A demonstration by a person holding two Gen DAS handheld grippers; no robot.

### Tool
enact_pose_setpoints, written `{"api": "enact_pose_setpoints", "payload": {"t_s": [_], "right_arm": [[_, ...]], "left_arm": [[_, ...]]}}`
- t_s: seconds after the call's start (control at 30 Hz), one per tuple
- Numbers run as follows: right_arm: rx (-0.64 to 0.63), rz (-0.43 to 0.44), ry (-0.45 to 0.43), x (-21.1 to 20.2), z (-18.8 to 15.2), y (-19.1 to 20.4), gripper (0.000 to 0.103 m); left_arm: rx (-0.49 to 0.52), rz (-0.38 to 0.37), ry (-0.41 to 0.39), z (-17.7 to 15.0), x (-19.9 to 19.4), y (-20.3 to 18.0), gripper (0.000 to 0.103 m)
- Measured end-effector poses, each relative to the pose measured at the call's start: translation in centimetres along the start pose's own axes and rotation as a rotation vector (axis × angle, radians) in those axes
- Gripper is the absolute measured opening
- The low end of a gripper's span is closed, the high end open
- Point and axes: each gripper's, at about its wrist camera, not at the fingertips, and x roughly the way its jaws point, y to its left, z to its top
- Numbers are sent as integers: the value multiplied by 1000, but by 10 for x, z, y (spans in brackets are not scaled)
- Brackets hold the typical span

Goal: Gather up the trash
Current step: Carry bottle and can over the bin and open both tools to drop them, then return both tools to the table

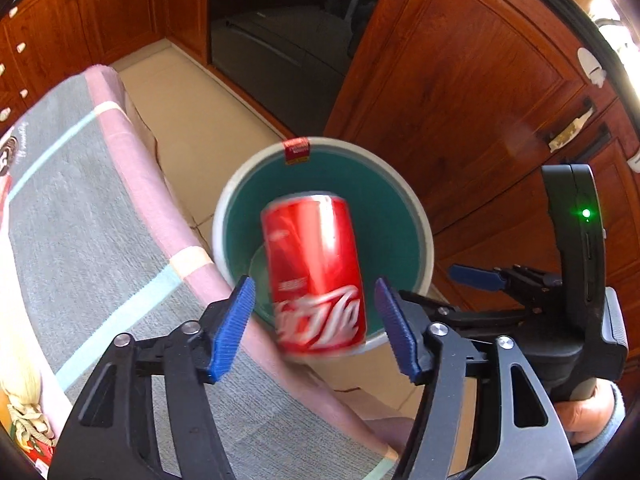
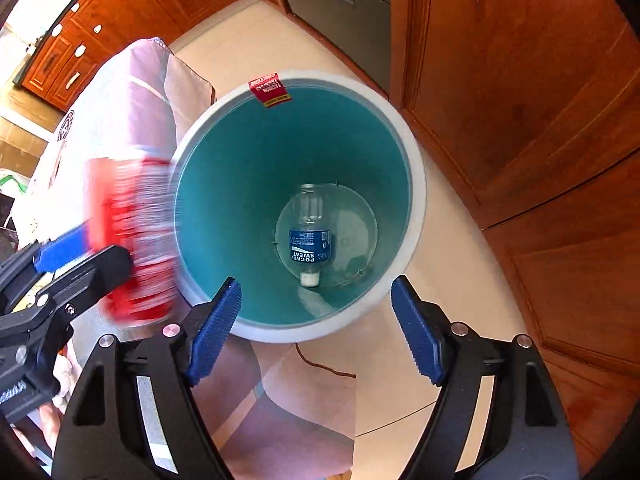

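Motion blur smears the can, so I can't read it well. It's upright-ish, loose between my left tongs' spread pads, over the bin. Right tongs gape empty; bottle lies at bottom.

my left gripper stands open. a blurred red can hangs free between the pads, over the bin.

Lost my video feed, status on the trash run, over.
Left gripper open, red can loose between its fingers, above bin. Right gripper open, empty. Bottle in bin. Nothing in the way.
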Motion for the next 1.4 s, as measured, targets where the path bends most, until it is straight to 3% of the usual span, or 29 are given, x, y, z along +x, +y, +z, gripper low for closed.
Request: {"api": "enact_pose_setpoints", "payload": {"t_s": [0.33, 0.8, 1.1, 1.4], "right_arm": [[-21, -15, -7, -12, -12, 17, 77], [-161, -27, -105, -70, -65, 95, 85], [-289, 10, -105, -80, -108, 180, 85], [-431, 30, -58, -65, -150, 274, 85]], "left_arm": [[-52, 12, -20, -13, -23, 11, 81], [-85, 67, -136, -75, -115, 34, 96], [-169, 140, -177, -145, -177, 97, 98], [-308, 245, -191, -228, -231, 194, 99]]}}
